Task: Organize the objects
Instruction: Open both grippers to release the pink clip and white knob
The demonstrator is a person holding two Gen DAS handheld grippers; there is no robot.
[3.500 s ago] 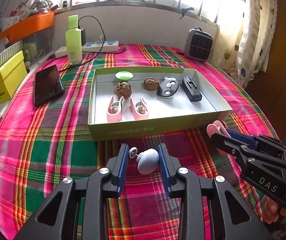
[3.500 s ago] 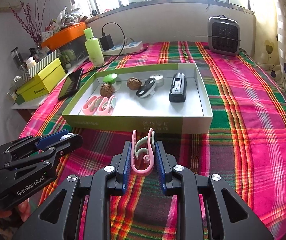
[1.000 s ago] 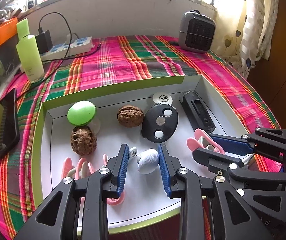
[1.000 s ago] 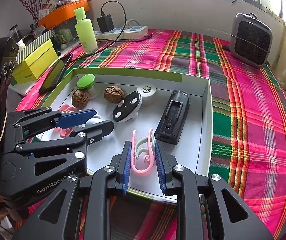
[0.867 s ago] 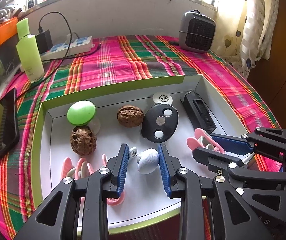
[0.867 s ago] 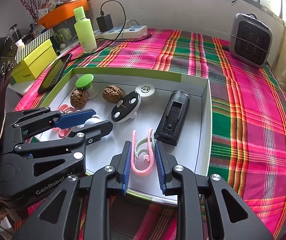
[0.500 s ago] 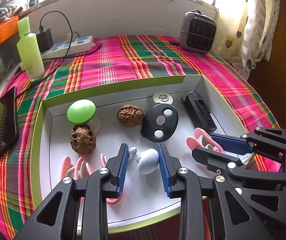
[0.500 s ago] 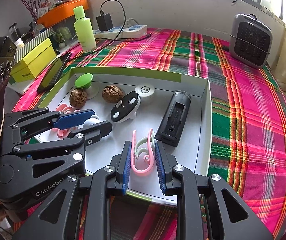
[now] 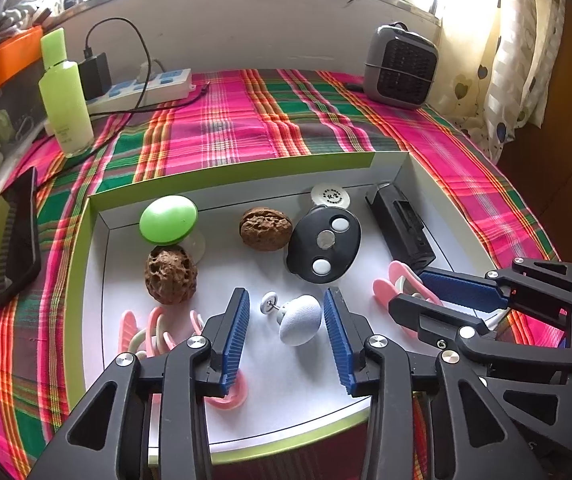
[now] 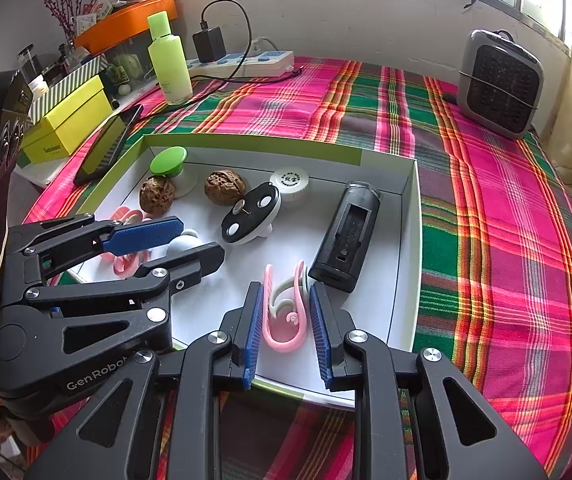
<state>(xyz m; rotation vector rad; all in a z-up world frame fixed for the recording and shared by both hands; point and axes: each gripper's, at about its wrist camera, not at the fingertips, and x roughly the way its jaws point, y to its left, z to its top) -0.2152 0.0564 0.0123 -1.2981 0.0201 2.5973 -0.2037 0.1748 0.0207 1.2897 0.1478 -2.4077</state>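
Observation:
A green-rimmed white tray (image 9: 230, 168) holds two walnuts (image 9: 264, 228), a green-capped piece (image 9: 168, 220), a black oval fob (image 9: 324, 244), a black rectangular device (image 9: 400, 226) and pink clips (image 9: 154, 332). My left gripper (image 9: 286, 294) hangs low over the tray, its jaws opening. A small white knob with a pin (image 9: 300, 320) lies between them on the tray floor, free of the pads. My right gripper (image 10: 285, 288) is shut on a pink and white clip (image 10: 284, 344) over the tray's near right part. The left gripper (image 10: 202, 240) sits close beside it.
On the plaid cloth left of the tray lies a black phone (image 9: 14, 236). A green bottle (image 9: 66, 100) and a power strip (image 9: 142, 88) stand at the back left, a small grey heater (image 9: 400, 68) at the back right. A yellow box (image 10: 66, 120) sits far left.
The left jaws have spread apart and no longer pinch the white knob, which now rests on the tray floor. The right gripper and its clip have stayed put.

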